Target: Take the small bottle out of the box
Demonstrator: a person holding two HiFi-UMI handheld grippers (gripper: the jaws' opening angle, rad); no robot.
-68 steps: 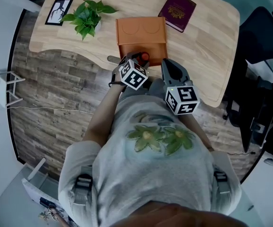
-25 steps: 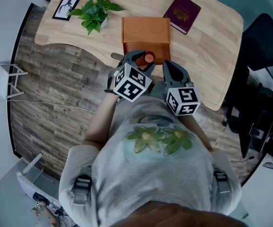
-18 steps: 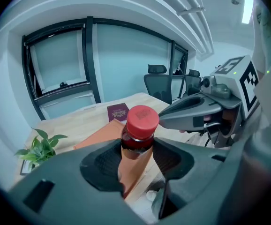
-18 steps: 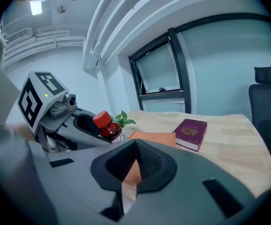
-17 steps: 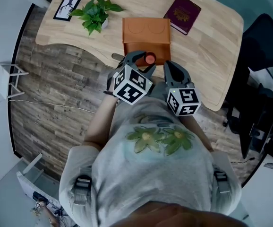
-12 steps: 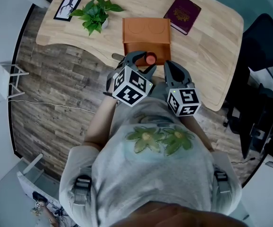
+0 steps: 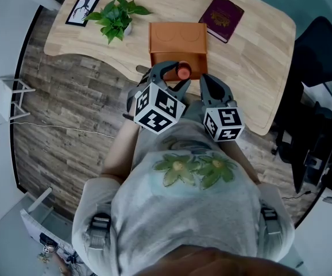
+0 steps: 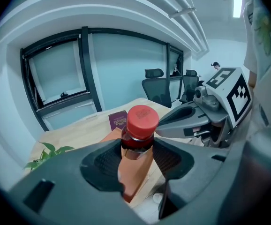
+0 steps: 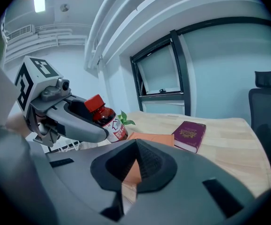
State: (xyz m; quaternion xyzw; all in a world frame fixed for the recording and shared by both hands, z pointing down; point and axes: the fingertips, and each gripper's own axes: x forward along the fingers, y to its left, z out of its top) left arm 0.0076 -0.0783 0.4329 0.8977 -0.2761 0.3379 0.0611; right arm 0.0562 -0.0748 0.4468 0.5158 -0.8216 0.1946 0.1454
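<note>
Left hand-held gripper [image 8: 139, 156] clamped below red cap of small bottle [image 8: 139, 125]. Bottle upright, long axis crossing jaws, raised over near edge of orange box [image 7: 177, 39]. Right hand-held gripper [image 9: 135, 146] beside box's near right corner, jaws together, empty. Left nearer; set-down likely its job.

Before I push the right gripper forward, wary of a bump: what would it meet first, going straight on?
Probably the orange box, dead ahead of the right gripper, jaws closed; depth is unclear. The small bottle in the left gripper sits off-line, to its left.
</note>
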